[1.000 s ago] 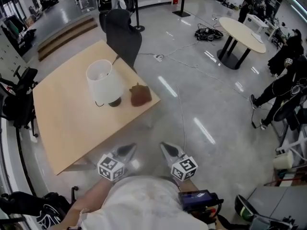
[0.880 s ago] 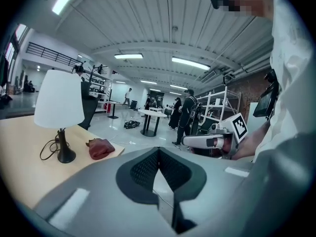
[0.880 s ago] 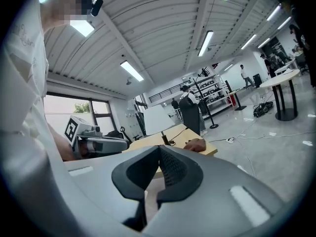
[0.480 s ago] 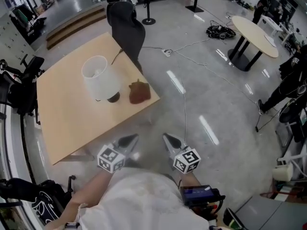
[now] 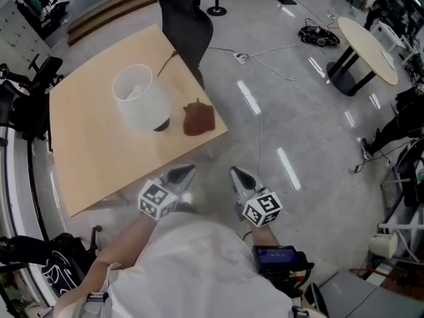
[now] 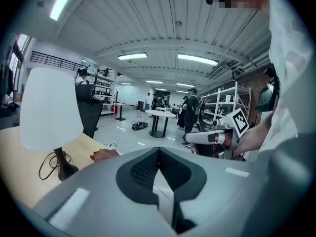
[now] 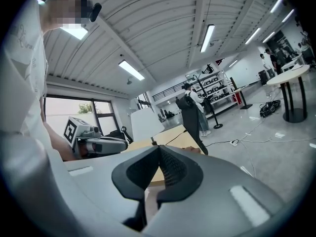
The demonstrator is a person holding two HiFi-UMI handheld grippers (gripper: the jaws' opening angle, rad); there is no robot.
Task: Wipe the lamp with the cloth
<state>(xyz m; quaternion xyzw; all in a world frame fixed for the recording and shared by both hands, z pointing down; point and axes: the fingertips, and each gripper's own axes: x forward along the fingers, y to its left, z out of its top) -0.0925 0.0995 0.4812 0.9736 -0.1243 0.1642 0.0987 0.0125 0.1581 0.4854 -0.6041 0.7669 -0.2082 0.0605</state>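
Observation:
A lamp with a white shade and a dark base stands on the wooden table. Just right of its base lies a crumpled brown cloth, near the table's edge. My left gripper and right gripper are held side by side over the floor, short of the table's near corner, both shut and empty. In the left gripper view the lamp and cloth lie ahead to the left of the shut left gripper. The right gripper faces the lamp.
A black office chair stands at the table's far side. A round table and floor cables are off to the right, with a person beyond. More black chairs crowd the table's left side.
The table, lamp and cloth now sit nearer to both grippers, which have advanced together toward the table's corner. Both stay shut and empty.

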